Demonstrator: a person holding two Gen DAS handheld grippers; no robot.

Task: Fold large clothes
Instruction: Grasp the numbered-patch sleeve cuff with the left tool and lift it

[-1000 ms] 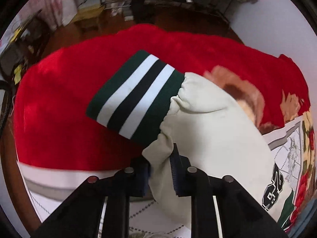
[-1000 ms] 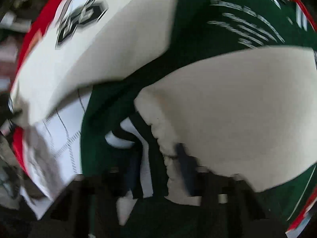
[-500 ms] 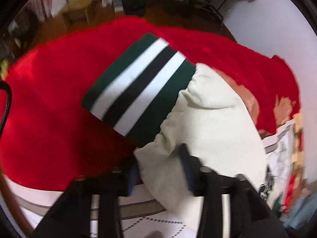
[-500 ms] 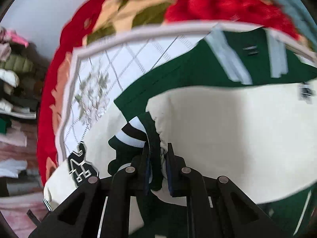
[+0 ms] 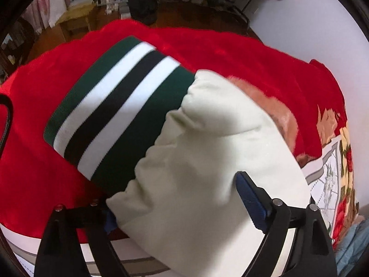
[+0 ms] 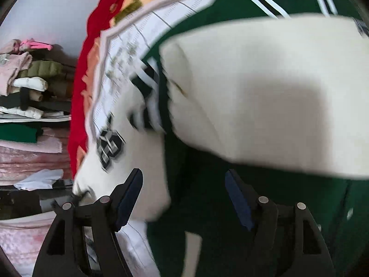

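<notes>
A green varsity jacket [image 6: 207, 219] with cream sleeves lies on a red floral blanket [image 5: 46, 166]. In the left wrist view one cream sleeve [image 5: 207, 161] with a green, white and black striped cuff [image 5: 120, 120] lies across the blanket. My left gripper [image 5: 177, 210] is open, its jaws spread wide on either side of the sleeve. In the right wrist view the other cream sleeve [image 6: 265, 87] lies folded across the green body, its striped cuff [image 6: 147, 87] by a sleeve with a black patch [image 6: 110, 147]. My right gripper [image 6: 184, 196] is open above the jacket, holding nothing.
The blanket has a white checked panel with flowers [image 5: 329, 184]. Stacked folded clothes [image 6: 27, 87] sit on shelves at the left of the right wrist view. Wooden floor, a stool [image 5: 73, 23] and a clothes rack lie beyond the blanket. A pale wall [image 5: 311, 23] is at right.
Both grippers have opened and let go of the sleeves. The left was shut on the cream sleeve, the right on the cuff edge. The right sleeve now lies across the jacket body.
</notes>
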